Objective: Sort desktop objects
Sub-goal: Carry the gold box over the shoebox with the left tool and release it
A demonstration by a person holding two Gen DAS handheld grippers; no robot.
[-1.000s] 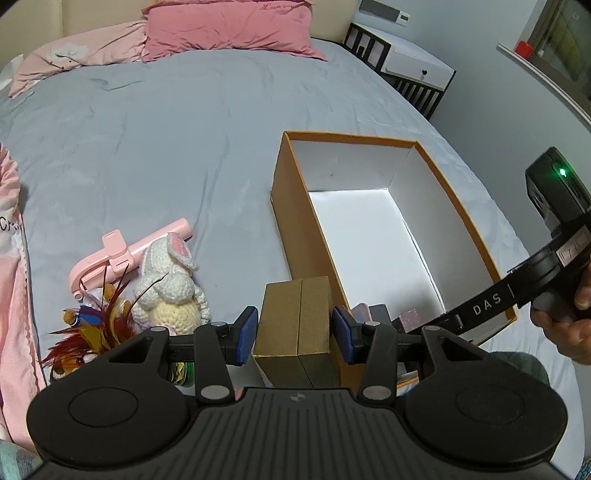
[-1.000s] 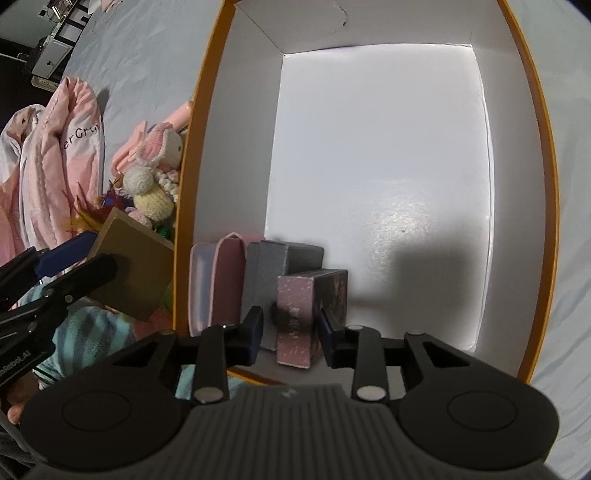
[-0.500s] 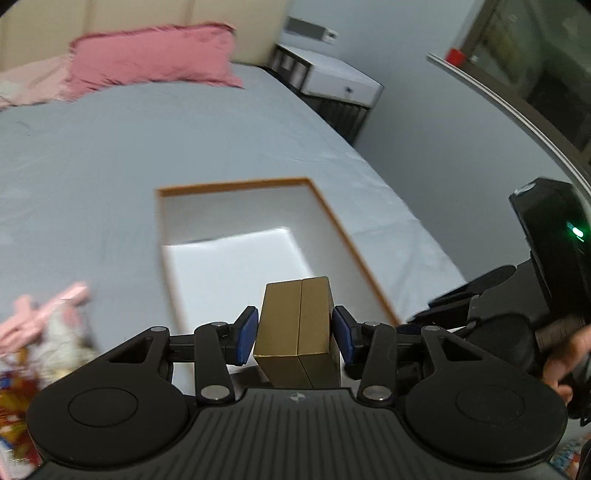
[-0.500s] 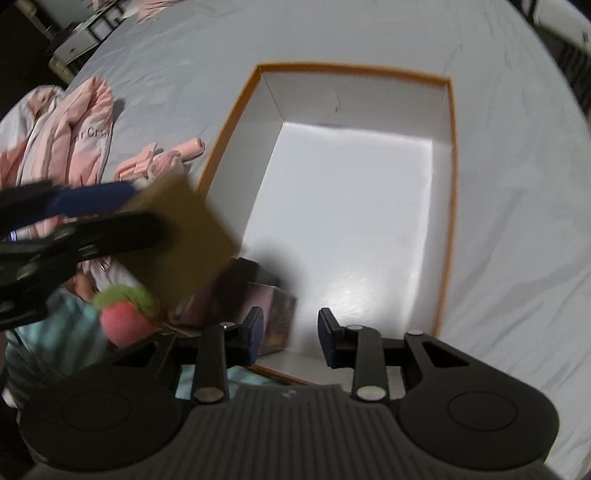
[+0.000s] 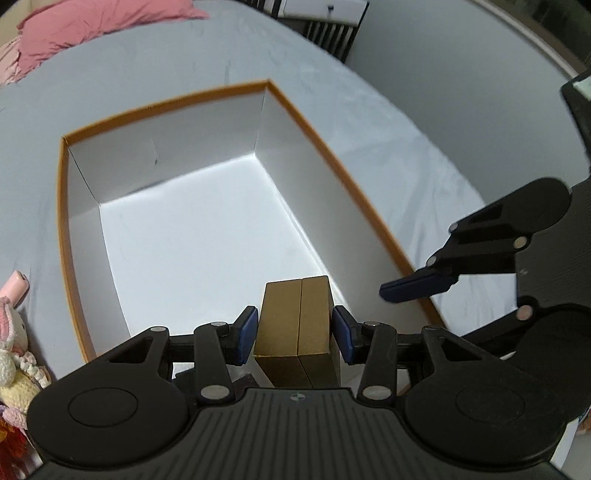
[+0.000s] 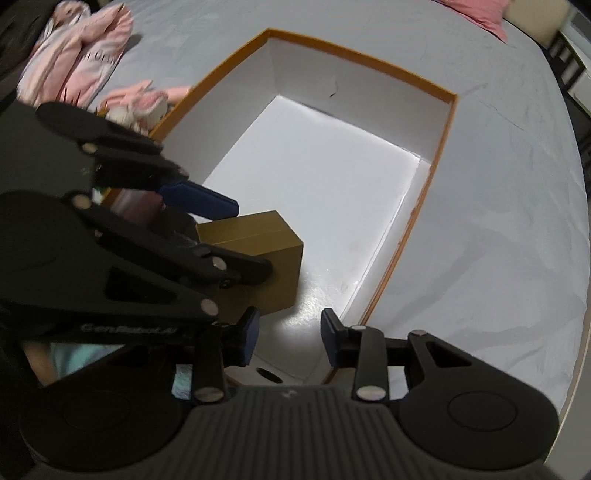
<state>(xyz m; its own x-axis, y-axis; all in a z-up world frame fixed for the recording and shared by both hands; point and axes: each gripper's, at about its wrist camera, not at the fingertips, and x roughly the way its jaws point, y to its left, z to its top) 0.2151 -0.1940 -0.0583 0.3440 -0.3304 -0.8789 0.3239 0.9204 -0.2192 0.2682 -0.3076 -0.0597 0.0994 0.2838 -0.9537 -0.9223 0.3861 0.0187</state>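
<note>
The only clear writing is "GenRobotAI", printed pale on the black arm of the left gripper (image 6: 221, 236) as the right wrist view shows it; letters on the pink garment (image 6: 79, 55) lying on the bed (image 6: 498, 184) are too blurred to read. The left gripper (image 5: 294, 330) points steeply down and is clamped on a gold box (image 5: 297, 325), its blue pads pressed against the box's two sides. The gold box (image 6: 258, 266) hangs upright over the near end of the orange-rimmed box (image 5: 369, 210), above its white floor; I cannot tell whether it touches that floor. The right gripper (image 6: 290, 338) also points steeply down over the near edge of the orange-rimmed box (image 6: 439, 155), its jaws opening with nothing between them. In the left wrist view the right gripper (image 5: 413, 290) reaches in from the right, one blue pad over the box's rim. A knitted bunny toy (image 5: 13, 365) lies on the bed (image 5: 388, 122) just outside the box's left wall, and a pink pillow (image 5: 92, 26) rests far off.
</note>
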